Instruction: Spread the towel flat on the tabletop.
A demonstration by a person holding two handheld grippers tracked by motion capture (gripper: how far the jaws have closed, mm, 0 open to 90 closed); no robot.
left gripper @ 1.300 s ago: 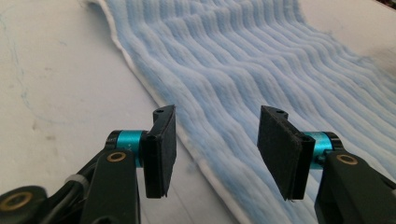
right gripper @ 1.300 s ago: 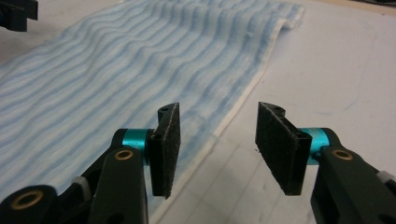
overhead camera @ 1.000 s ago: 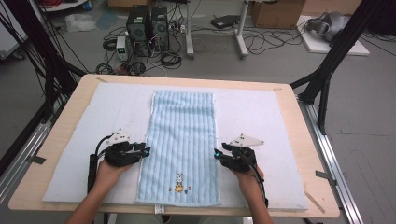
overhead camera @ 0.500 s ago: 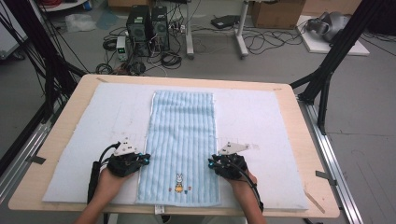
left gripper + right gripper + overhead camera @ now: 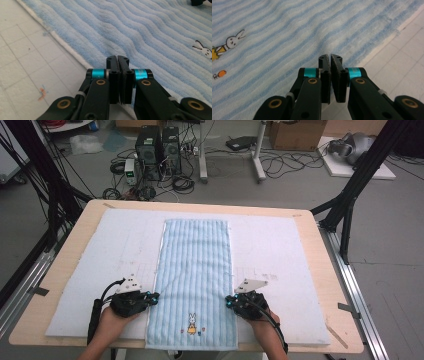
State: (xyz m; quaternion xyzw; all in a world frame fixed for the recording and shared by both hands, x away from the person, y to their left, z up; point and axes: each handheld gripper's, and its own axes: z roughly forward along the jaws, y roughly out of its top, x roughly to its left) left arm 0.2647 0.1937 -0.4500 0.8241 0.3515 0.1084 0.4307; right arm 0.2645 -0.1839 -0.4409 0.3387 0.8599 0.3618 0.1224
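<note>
Lab room, cables and computers on the floor behind; wooden table (image 5: 65,270) carried a white mat (image 5: 280,245) with a light blue striped towel (image 5: 195,265) lying flat down the middle, bunny print (image 5: 191,322) at the near end. Left gripper (image 5: 154,296) sat at the towel's left long edge, right gripper (image 5: 229,302) at its right long edge, both near the person's end. Fingers on both had just been closing and were pressed together, with the towel's edge apparently pinched between the tips, though the cloth inside was hard to see. Judged early: edges gripped, towel unfolded, the lift and fold all left to do
</note>
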